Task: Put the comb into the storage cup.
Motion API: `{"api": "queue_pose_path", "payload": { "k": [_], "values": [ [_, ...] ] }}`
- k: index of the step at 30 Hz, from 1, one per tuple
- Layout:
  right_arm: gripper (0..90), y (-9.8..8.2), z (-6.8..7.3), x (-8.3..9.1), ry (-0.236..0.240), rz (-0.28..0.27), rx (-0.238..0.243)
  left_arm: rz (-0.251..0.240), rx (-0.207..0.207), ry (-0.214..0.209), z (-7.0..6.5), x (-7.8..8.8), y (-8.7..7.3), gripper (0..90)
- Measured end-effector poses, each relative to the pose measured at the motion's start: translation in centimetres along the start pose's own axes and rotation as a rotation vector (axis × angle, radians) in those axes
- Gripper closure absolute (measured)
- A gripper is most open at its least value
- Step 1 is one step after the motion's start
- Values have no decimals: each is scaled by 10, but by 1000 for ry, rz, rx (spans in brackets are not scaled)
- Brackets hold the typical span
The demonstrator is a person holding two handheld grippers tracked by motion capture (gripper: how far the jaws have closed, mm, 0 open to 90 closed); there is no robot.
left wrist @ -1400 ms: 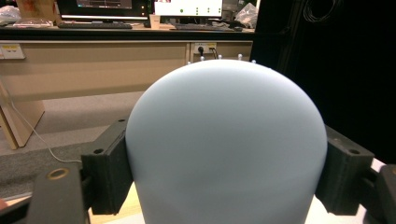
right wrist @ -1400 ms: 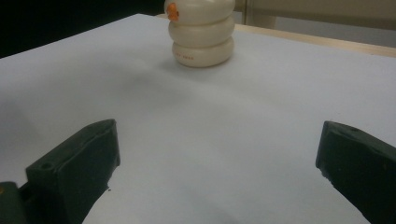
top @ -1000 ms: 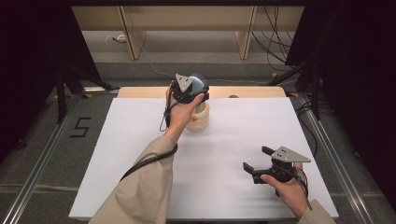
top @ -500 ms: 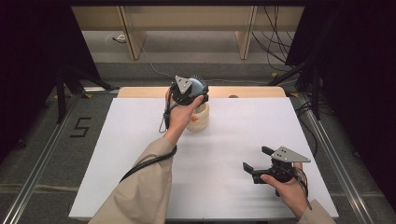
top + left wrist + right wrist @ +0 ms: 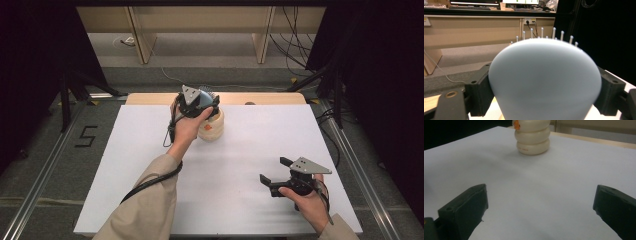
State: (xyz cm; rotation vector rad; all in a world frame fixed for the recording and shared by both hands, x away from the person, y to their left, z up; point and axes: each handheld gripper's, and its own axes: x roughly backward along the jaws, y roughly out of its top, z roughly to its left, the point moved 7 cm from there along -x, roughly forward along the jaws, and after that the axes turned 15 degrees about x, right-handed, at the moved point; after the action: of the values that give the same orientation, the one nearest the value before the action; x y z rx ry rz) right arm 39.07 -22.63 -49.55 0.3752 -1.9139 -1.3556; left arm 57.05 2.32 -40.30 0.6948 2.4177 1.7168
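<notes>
The left gripper (image 5: 200,102) clasps a pale blue spiked dome (image 5: 545,80) just above the cream ringed holder (image 5: 212,126). The right gripper (image 5: 280,175), well apart from the holder, stands released over the tabletop (image 5: 240,150). A crooked descent could knock the holder over.

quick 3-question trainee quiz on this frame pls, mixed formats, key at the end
1. True or false: the right hand-held gripper holds the pale blue object.
2. The cream ribbed container stands: A) near the table's far edge, B) at the near right corner, C) off the white table.
3. Fill in: the pale blue object sits between the jaws of the ___ hand-held gripper.

Key:
1. False; its jaws stand open with nothing between them.
2. A.
3. left.
</notes>
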Motion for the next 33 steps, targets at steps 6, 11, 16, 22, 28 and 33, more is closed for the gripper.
{"api": "queue_pose_path", "payload": {
  "k": [6,11,16,22,28,33],
  "values": [
    [6,0,0,0,-2,0,-2,6,0,10,5,7,-2,160],
    [6,0,0,0,-2,0,-2,9,7,9,8,11,-4,157],
    [6,0,0,0,-1,1,-1,21,4,0,10,11,-4,125],
    [6,0,0,0,-1,1,-3,42,-7,-20,10,15,-3,19],
    [6,0,0,0,-2,1,-2,62,-21,-30,11,22,-4,0],
    [6,-1,0,0,-3,3,-1,58,-32,-26,15,26,-4,0]
  ]
}}
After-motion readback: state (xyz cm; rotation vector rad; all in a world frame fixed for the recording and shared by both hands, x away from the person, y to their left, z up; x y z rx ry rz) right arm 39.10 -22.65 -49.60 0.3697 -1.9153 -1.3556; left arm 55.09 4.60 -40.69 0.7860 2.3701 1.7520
